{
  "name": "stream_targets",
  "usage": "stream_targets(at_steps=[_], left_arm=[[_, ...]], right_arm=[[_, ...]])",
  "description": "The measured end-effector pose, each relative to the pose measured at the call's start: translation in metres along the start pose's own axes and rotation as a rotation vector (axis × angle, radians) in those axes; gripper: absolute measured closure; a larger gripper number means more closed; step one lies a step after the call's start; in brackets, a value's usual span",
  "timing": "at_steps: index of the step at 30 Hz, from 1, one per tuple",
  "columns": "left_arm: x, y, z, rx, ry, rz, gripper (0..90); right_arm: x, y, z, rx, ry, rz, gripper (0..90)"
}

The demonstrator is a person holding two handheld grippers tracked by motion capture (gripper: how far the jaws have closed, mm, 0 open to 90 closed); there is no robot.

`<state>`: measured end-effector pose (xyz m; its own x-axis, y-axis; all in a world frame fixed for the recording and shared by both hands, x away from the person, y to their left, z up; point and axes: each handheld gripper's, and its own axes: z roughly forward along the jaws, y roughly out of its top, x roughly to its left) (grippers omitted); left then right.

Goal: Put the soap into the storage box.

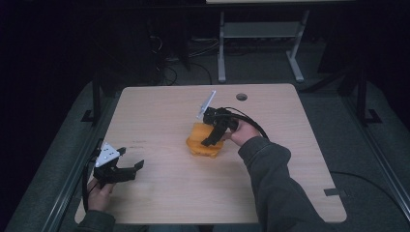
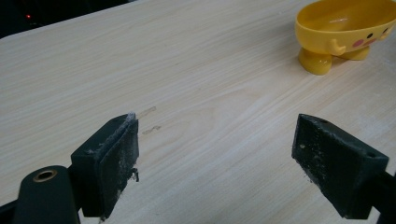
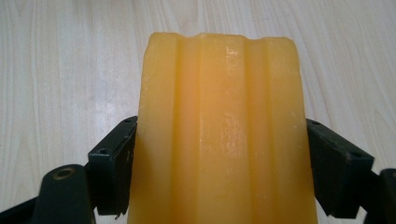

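Your right hand-held gripper [image 3: 219, 158] clamps ridged orange soap-like bar [image 3: 219, 116] above yellow footed duck-face dish [image 2: 343, 32], probably for placing; left hand-held gripper [image 2: 217, 158] idle, jaws apart over tabletop [image 1: 159, 111].

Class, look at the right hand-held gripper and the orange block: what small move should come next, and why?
Probably lift it a little. The right hand-held gripper has its jaws closed against both sides of the orange block, by the yellow bowl. The left hand-held gripper is open, apart.

One yellow bowl [image 2: 344, 32], one orange block [image 3: 219, 135], two tongs.
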<state>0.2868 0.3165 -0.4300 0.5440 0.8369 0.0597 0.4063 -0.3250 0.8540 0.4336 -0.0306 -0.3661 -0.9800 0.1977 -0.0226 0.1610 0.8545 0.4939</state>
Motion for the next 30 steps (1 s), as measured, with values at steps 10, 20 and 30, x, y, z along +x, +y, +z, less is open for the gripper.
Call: stream_targets(at_steps=[10,20,30], left_arm=[[0.0,0.0,0.0,-0.002,0.0,0.0,14.1],[0.0,0.0,-0.001,-0.005,0.0,-0.005,14.1],[0.001,0.0,-0.001,-0.005,0.001,-0.006,14.1]], right_arm=[[-0.001,0.001,0.014,0.015,0.02,0.002,20.3],[-0.002,0.003,0.023,0.018,0.029,0.003,20.3],[-0.003,0.001,0.028,0.031,0.033,0.009,20.3]])
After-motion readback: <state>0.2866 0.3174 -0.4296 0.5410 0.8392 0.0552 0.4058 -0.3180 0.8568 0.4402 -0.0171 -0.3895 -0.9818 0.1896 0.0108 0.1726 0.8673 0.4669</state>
